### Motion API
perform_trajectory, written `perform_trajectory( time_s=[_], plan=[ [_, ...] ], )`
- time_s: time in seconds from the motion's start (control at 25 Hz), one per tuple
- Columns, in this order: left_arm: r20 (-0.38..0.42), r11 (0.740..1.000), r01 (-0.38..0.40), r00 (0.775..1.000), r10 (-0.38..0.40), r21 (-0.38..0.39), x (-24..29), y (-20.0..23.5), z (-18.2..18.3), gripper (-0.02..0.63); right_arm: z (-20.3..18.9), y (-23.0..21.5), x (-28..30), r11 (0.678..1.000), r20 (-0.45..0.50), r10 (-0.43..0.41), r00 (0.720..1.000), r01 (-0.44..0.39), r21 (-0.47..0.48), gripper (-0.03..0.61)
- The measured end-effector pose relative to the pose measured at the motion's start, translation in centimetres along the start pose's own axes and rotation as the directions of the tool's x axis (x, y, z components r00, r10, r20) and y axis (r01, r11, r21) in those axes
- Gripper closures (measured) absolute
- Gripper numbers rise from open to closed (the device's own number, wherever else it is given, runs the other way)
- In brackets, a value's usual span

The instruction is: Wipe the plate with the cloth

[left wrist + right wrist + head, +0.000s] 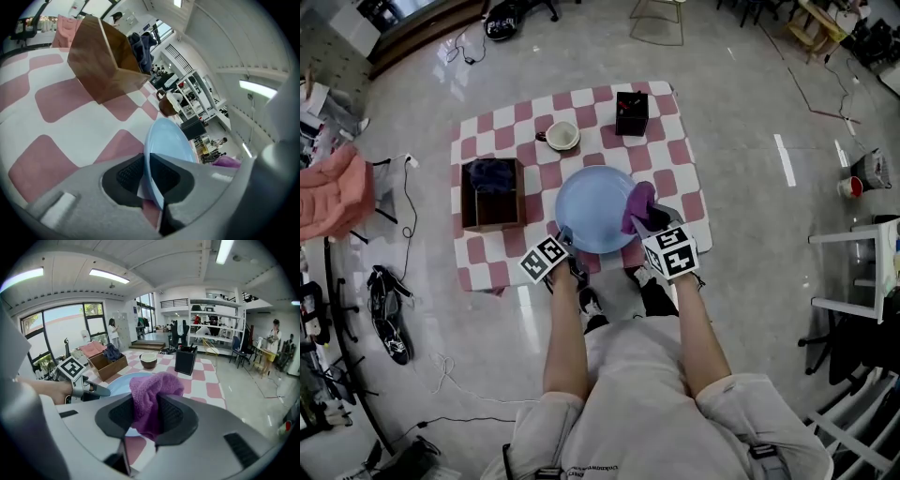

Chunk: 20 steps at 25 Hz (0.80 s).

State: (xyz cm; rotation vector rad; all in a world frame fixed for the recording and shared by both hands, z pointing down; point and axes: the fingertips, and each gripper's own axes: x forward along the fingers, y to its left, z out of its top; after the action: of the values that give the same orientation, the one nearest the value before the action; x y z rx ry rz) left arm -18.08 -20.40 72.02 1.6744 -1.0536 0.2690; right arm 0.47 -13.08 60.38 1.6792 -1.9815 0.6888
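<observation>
Low in the frame, the left hand-held gripper pinched the near rim of the round pale-blue plate at the middle of the red-and-white checked mat, while the right hand-held gripper clamped a crumpled purple cloth at the plate's right edge, so wiping seemed about to begin, next needing the cloth pressed down and swept across.

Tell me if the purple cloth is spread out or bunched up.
Bunched up. The cloth is a crumpled wad pinched between the right tongs, its top bulging above them over the plate.
</observation>
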Motion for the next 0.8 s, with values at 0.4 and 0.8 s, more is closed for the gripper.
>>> perform_trajectory(
  time_s=[0.4, 0.8],
  plan=[
    [0.012, 0.87, -0.01, 1.0, 0.005, 0.493, -3.2, -1.5, 2.0, 0.517, -2.9, 3.9, -3.8, 0.987, 0.05, -0.143, 0.988, 0.139, 0.079, 0.449],
    [-0.045, 0.701, 0.193, 0.974, -0.224, 0.686, -9.1, -6.6, 0.2, 0.603, -4.2, 6.5, -4.3, 0.973, 0.087, -0.168, 0.982, 0.151, 0.173, 0.449]
  ],
)
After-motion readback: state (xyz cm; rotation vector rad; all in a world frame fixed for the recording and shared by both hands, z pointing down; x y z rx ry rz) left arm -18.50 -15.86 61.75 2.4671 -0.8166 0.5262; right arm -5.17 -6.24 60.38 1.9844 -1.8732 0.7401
